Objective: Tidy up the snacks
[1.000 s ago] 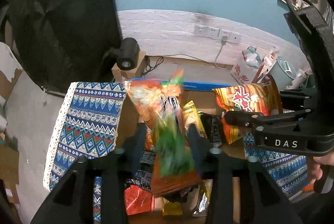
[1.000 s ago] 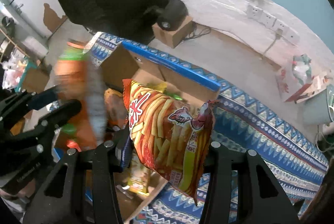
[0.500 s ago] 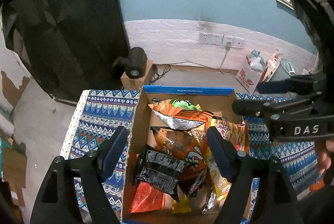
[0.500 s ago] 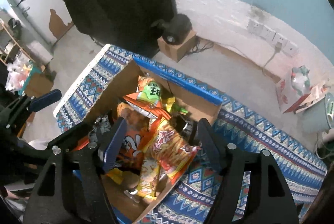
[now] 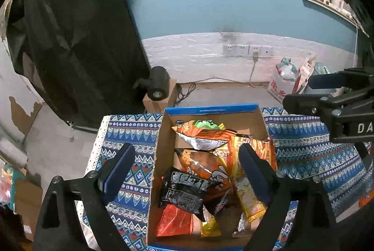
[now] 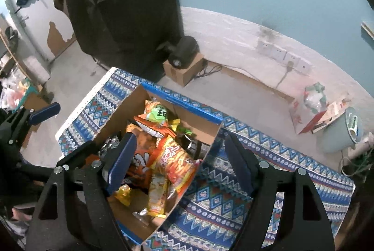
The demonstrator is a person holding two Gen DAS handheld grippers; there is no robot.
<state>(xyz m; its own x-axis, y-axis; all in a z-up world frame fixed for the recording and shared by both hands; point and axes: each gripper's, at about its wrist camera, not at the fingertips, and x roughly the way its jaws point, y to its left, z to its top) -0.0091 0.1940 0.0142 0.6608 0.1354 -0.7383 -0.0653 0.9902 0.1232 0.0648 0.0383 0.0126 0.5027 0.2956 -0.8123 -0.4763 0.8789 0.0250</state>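
I hold both tongs spread, gripping nothing: left gripper [image 5: 187,171], right gripper [image 6: 180,157]. Below them the open brown cardboard box with blue rim [image 5: 161,145] holds the snacks. The red-yellow fries bag [image 6: 177,164] lies lengthwise, overhanging the box's right wall. Patterned blue cloth [image 6: 229,192] flanks the box.

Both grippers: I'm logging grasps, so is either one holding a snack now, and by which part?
Nothing is held. The left gripper and right gripper are open above the cardboard box.
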